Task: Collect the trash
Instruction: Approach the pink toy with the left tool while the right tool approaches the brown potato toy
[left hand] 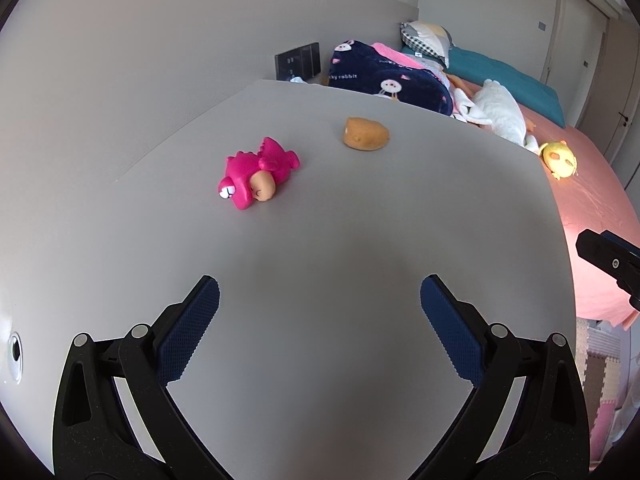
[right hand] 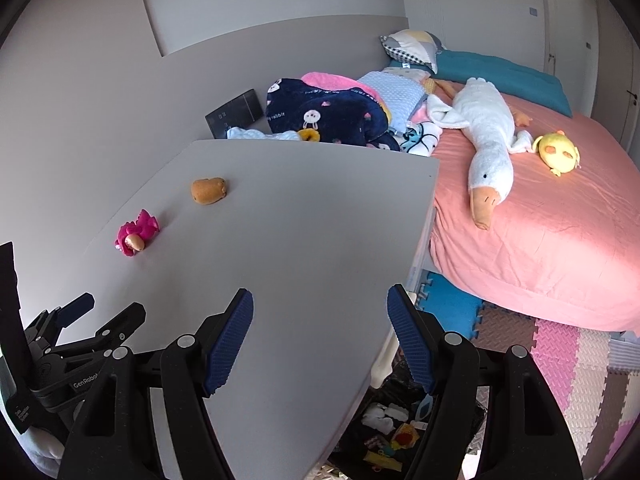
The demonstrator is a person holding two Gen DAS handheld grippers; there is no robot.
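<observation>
Both of my grippers are held low over the near end of the grey table [left hand: 360, 220], pointing along it toward the far edge.

My left gripper [left hand: 320, 312] sits level above the tabletop, jaws spread wide, nothing between the blue pads [left hand: 188, 332] and nothing touching them. From the right wrist view the same gripper [right hand: 98, 312] shows at the table's near left corner, seen side-on.

My right gripper [right hand: 320, 324] hangs over the table's right edge: its left finger is over the tabletop, its right finger past the edge, over the floor. Jaws are wide here too, and empty. Only the black tip of this gripper [left hand: 608, 260] shows in the left wrist view, off the table's right side.

Below the table's right edge, under my right gripper, a dark bag [right hand: 400, 420] lies open on the floor with white, yellow and red scraps in it (contents too small to name).

On the table, well ahead of both grippers: a pink dinosaur toy [left hand: 256, 174] lying on its side toward the left edge, and beyond it, apart from it, a tan rounded toy [left hand: 366, 134] nearer the far edge.

Past the table's far edge, a navy rabbit-print blanket [right hand: 328, 116] is heaped up. To the table's right runs a bed with a pink sheet [right hand: 540, 240], a white goose plush [right hand: 488, 136] stretched across it and a small yellow plush [right hand: 558, 152] just beyond.
</observation>
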